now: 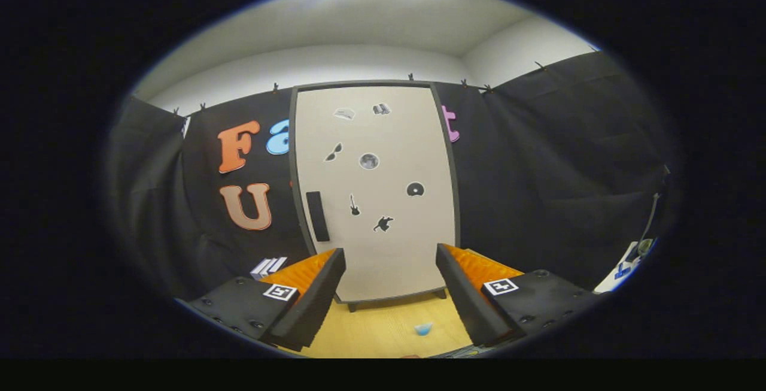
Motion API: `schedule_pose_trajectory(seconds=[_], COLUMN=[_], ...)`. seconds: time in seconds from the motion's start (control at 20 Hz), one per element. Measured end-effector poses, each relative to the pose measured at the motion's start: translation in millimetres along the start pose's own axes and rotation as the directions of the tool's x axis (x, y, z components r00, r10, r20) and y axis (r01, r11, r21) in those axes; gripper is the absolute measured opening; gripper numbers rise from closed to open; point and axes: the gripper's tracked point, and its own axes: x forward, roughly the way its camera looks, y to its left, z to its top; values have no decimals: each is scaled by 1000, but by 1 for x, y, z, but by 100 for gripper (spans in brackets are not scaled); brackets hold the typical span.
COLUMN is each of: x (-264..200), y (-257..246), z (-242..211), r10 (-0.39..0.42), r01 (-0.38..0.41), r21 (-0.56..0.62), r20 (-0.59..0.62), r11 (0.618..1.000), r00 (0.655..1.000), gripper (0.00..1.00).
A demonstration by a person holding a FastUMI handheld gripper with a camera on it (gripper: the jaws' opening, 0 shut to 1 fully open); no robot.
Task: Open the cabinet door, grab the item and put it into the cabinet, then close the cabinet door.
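No readable text; cabinet door (374,193) bears only small pictorial stickers.

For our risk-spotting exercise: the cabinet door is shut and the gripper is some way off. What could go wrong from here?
1. The dark handle is slim and sits at the left edge of the cabinet door; the open gripper points right of it, so its fingers could slip off or miss.
2. The small blue item lies on the wooden floor before the door, between the fingers; the swinging door might knock it.
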Motion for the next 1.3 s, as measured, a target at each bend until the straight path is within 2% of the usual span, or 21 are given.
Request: schedule_pose_trajectory(seconds=[0.2, 0.4, 0.55, 0.8, 0.95, 1.1, 1.25, 1.3], x=[13, 44, 82, 159, 195, 222, 242, 246], y=[16, 53, 80, 126, 138, 146, 144, 145], z=[4, 12, 12, -9, -17, -23, -32, -34], r10=[11, 70, 102, 141, 133, 126, 98, 98], r01=[-11, -69, -102, -144, -137, -134, -110, -113], r21=[-10, -25, -17, -42, -55, -75, -103, -102], r20=[8, 19, 16, -62, -78, -95, -121, -136], r11=[1000, 997, 995, 989, 989, 988, 989, 988], r00=[1000, 997, 995, 988, 988, 987, 988, 986], gripper=[98, 98, 98, 98, 98, 93, 73, 71])
